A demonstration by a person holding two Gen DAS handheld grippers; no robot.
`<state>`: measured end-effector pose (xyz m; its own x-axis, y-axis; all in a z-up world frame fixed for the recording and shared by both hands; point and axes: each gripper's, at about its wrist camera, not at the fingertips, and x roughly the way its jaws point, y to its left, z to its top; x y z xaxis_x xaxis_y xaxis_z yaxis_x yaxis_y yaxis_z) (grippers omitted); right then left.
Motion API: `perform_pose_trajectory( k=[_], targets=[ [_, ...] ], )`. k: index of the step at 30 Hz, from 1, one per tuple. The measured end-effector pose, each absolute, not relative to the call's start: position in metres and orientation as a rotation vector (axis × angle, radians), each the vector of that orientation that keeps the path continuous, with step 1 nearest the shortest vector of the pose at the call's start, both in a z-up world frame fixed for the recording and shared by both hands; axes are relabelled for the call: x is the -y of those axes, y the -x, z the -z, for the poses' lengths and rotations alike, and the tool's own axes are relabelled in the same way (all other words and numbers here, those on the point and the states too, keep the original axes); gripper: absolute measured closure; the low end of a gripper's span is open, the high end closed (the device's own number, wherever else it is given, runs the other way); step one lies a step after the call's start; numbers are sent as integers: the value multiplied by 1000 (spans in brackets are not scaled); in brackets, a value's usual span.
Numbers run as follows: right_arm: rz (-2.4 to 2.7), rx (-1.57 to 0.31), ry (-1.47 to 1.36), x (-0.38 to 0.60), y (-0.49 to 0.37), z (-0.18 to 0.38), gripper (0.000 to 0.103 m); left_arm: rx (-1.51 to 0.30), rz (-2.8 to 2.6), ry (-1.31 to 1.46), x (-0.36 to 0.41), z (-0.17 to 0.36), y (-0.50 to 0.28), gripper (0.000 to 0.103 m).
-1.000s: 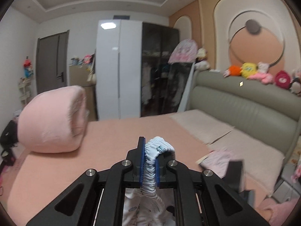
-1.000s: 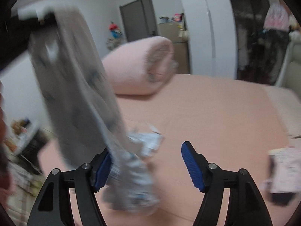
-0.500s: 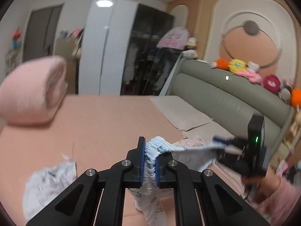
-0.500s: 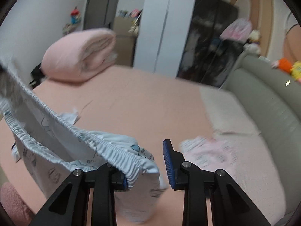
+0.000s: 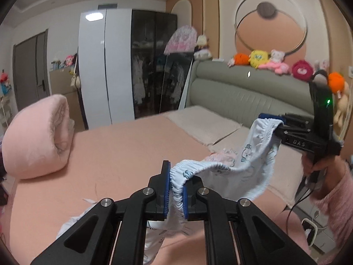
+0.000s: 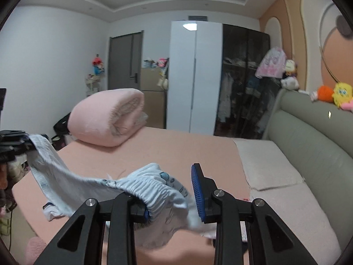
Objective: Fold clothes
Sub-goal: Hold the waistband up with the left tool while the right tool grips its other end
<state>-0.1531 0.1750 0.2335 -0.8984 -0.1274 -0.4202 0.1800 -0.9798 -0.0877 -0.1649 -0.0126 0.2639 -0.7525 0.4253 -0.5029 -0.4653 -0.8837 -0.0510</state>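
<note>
Pale blue trousers (image 5: 242, 167), small cartoon print, gathered elastic waistband, slung loosely above the pink bed (image 5: 123, 154). Waistband clenched in left tongs (image 5: 176, 195) at one end, grasped by right tongs (image 6: 174, 195) at the other; legs hanging below.

i see even, soft indoor light, fairly bright. the source reads as a ceiling lamp mirrored as a glare patch on the white wardrobe door (image 5: 93, 17) at 11 o'clock, and at 12 o'clock (image 6: 189, 26) in the right view. shadows weak. heavy fisheye bending, black vignette at every corner. the pale blue garment (image 6: 154, 190) smears with motion blur near 6 o'clock; the plush toys (image 5: 260, 58) at 2 o'clock look soft.
</note>
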Motion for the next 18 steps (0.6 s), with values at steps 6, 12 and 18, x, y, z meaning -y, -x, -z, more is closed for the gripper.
perform_pose_trajectory(
  k=[6, 12, 18],
  targets=[
    [2832, -203, -993, -182, 225, -167, 73, -28, -2574, 966, 16, -192, 241, 95],
    [2880, -122, -974, -179, 261, -161, 73, -62, -2684, 773, 9, -225, 254, 96],
    [2969, -87, -572, -178, 205, -242, 72, -90, -2726, 494, 15, -299, 192, 95]
  ],
)
